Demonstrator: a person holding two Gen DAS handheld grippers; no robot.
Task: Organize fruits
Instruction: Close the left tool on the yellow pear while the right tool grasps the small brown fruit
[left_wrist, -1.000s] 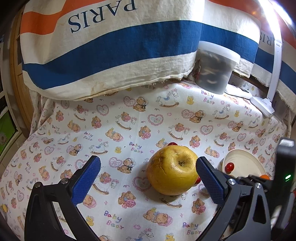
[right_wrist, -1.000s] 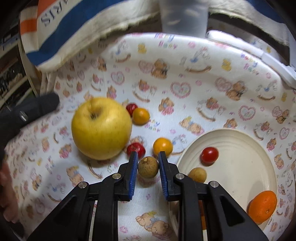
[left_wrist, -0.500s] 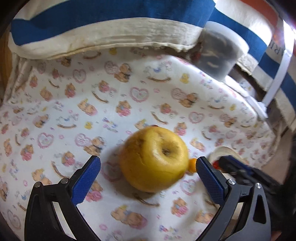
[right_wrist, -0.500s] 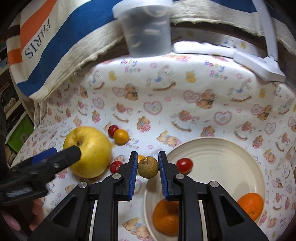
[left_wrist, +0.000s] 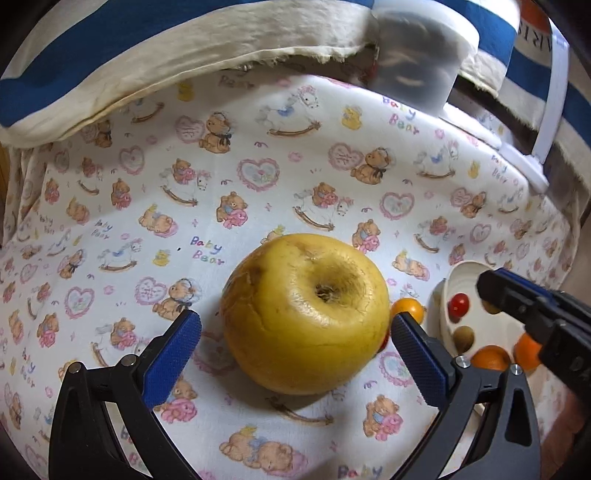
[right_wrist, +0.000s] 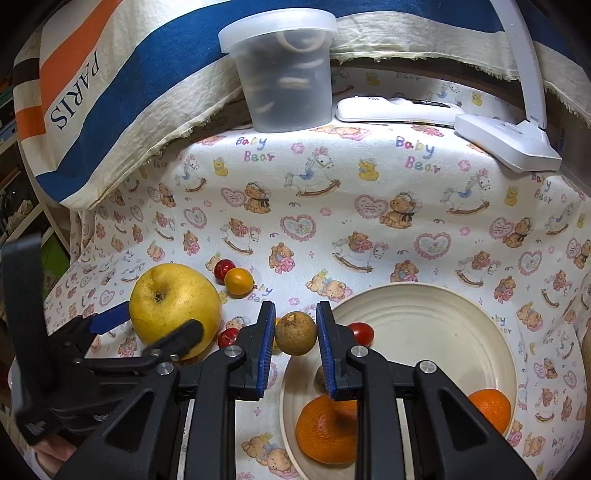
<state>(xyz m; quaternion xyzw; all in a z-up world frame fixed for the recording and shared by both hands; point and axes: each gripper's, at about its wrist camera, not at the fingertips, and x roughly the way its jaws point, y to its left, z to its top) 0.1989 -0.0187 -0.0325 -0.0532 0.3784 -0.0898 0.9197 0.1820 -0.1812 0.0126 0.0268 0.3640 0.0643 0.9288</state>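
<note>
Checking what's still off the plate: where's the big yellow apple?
Left of the plate on the cloth, the yellow apple sits between the left gripper's open jaws.

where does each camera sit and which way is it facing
Left wrist: on the left gripper, angled down at the apple between its open fingers; the right gripper shows at right.
Right wrist: on the right gripper, angled down over the plate, shut on a brown fruit; left gripper at left.
Shared: apple, plate, tub.

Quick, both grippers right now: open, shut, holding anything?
Left gripper: open, jaws wide on either side of the yellow apple, pads not touching it.
Right gripper: shut on the small brown fruit, held above the edge of the plate.
</note>
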